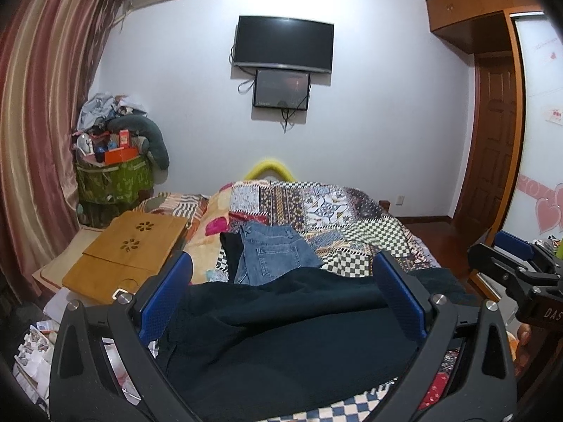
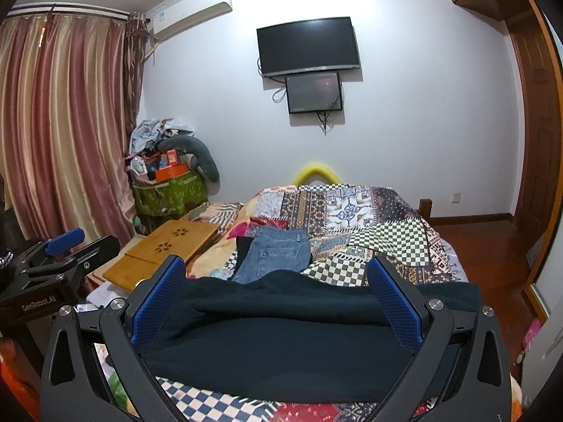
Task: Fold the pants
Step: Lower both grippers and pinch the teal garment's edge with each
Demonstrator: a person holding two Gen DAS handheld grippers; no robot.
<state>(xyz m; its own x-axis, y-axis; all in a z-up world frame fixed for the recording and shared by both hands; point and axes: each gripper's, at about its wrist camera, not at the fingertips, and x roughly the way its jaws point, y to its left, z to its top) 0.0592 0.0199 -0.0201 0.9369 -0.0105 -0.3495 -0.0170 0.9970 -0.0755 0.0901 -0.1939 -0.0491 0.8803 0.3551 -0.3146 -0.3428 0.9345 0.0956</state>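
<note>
Pants [image 1: 281,334] lie dark on the bed [image 1: 369,239] between your spread left claw [image 1: 283,293] and spread right claw [image 2: 278,295], jeans [image 1: 274,256] beyond.

Bright overhead glare on wall, fisheye-bent edges, dark corners
</note>
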